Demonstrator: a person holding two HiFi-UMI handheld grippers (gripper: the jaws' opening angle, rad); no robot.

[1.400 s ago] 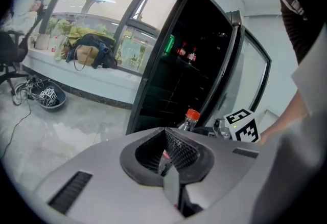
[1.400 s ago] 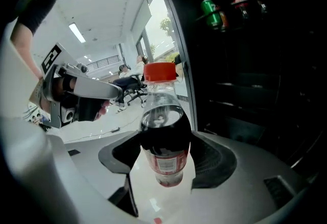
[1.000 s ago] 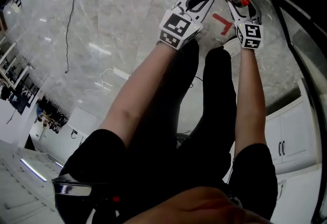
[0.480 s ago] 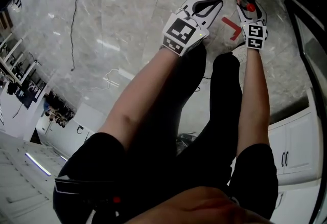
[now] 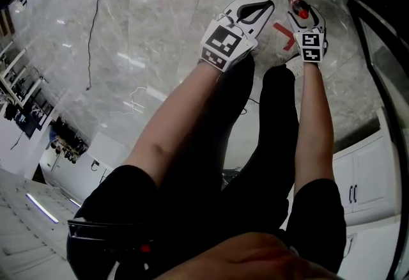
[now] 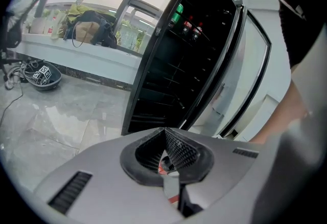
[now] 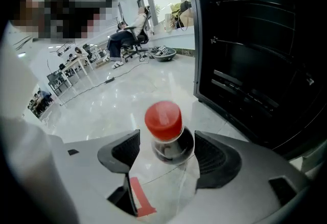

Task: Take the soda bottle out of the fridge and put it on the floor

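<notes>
The soda bottle (image 7: 167, 136), red-capped with dark liquid at the neck, sits between the jaws of my right gripper (image 7: 168, 151), which is shut on it low over the marble floor. In the head view the right gripper (image 5: 300, 9) holds the bottle (image 5: 301, 11) just past a red tape mark (image 5: 283, 34). That mark (image 7: 138, 197) also shows between the jaws in the right gripper view. My left gripper (image 5: 250, 11) hangs beside it, to the left, shut and empty. The open fridge (image 6: 173, 74) stands close by, dark inside, with other bottles (image 6: 191, 26) on an upper shelf.
The fridge's open front (image 7: 255, 54) is right beside the bottle. The person's legs (image 5: 255, 144) stand below the grippers. A cable (image 5: 92, 23) trails over the floor at left, and white cabinets (image 5: 367, 176) stand at right. A seated person (image 7: 130, 34) and desks are far off.
Both grippers shifted slightly across the head view near the red tape mark. The right gripper still has the bottle, and the left stays shut.
</notes>
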